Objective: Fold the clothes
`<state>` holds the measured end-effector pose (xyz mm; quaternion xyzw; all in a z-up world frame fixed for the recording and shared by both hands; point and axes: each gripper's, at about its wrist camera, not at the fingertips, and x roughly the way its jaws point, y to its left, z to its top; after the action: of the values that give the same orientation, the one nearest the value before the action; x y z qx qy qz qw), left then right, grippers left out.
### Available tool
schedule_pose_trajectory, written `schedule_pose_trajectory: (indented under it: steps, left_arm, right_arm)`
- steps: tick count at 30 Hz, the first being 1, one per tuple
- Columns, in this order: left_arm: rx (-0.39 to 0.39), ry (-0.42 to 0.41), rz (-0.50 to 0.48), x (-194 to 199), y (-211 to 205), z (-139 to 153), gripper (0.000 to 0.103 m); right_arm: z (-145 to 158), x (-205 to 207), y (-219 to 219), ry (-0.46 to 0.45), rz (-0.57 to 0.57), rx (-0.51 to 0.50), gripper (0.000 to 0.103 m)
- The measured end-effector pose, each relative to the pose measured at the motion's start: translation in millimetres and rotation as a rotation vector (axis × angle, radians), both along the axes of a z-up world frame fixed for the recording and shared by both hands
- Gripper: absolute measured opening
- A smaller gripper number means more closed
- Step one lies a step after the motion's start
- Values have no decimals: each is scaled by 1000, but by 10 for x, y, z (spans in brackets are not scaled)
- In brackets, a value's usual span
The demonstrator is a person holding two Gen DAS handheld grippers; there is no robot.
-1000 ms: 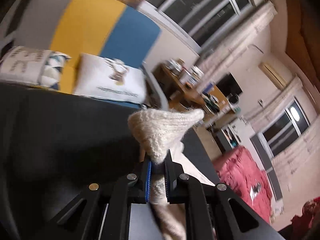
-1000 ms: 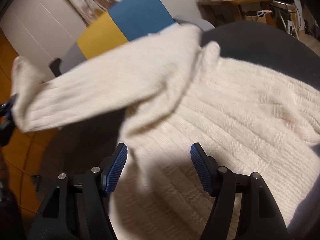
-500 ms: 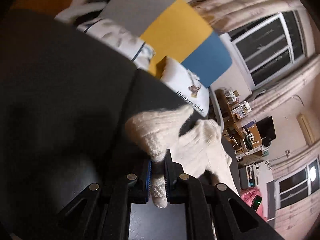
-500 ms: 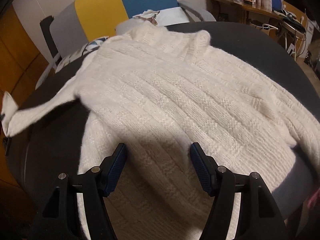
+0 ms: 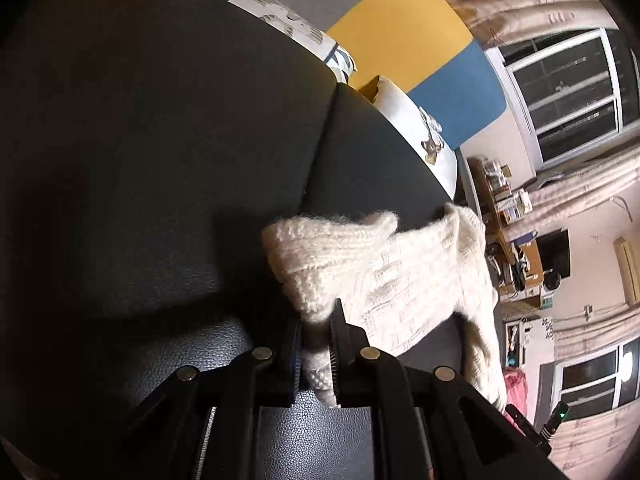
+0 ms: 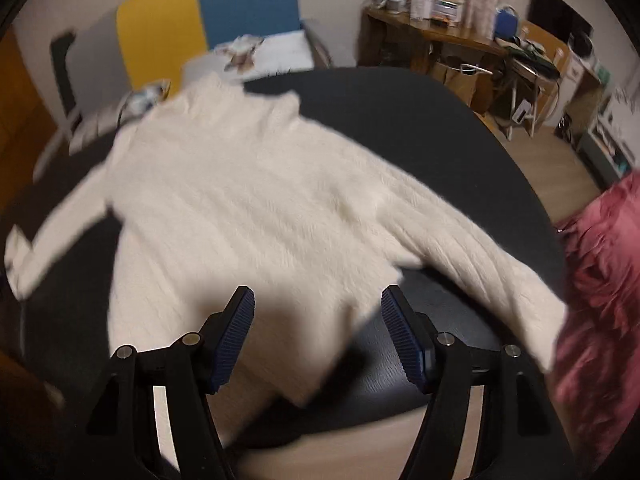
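In the left wrist view, the left gripper (image 5: 316, 344) is seen clamped on the ribbed cuff (image 5: 320, 264) of a cream knitted sweater (image 5: 420, 280). The cuff is pinched between the narrow-set jaws, with its end bunched up just beyond the fingertips and a short bit of knit showing behind them. The sleeve is stretched away to the right over a dark leather-look tabletop (image 5: 160, 160), on which the rest of the garment is laid. Beyond the table edge, printed cushions (image 5: 416, 128) are seen against a grey, yellow and blue chair back (image 5: 404, 32). A cluttered wooden desk (image 5: 504, 208) and windows are visible at the right.

In the right wrist view, which is blurred, the right gripper (image 6: 318, 332) is held above the near hem of the sweater (image 6: 260, 200) with its blue-padded jaws set well apart and nothing between them. The sweater is spread flat on the tabletop (image 6: 400, 128), collar at the far side, one sleeve extended to the left and the other to the right. A red cloth (image 6: 600, 264) is seen just beside the right sleeve end.
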<state>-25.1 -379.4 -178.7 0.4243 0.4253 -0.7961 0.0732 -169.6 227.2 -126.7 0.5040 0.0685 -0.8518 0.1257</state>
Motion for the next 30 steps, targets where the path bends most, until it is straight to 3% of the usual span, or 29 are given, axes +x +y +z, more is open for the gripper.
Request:
schedule_pose_trajectory:
  steps: [5, 10, 12, 13, 14, 15, 19, 23, 28, 30]
  left_arm:
    - [-19, -7, 1, -52, 69, 56, 11]
    - [-31, -27, 2, -73, 105, 76, 11]
    - [-31, -33, -2, -74, 110, 69, 11]
    - [-31, -34, -5, -78, 118, 67, 12]
    - [-31, -34, -7, -85, 128, 65, 12]
    - [-29, -33, -9, -91, 134, 62, 12]
    - [-21, -30, -10, -120, 146, 48, 12]
    - [-46, 20, -33, -125, 155, 216, 12]
    - [-31, 147, -25, -139, -32, 669, 12]
    - [-31, 181, 7, -136, -181, 816, 12]
  right_arm:
    - [-108, 183, -469, 29, 232, 100, 69]
    - [-443, 100, -773, 3, 314, 193, 69]
    - [-538, 29, -782, -12, 312, 201, 56]
    - [-549, 5, -769, -20, 307, 192, 43]
    - [-527, -18, -743, -23, 294, 173, 15]
    - [-483, -40, -710, -23, 276, 149, 10]
    - [-383, -163, -585, -78, 213, -13, 8]
    - [-174, -212, -439, -173, 149, -314, 8]
    - [673, 68, -810, -123, 309, -674, 8]
    - [818, 232, -1151, -127, 396, -745, 8]
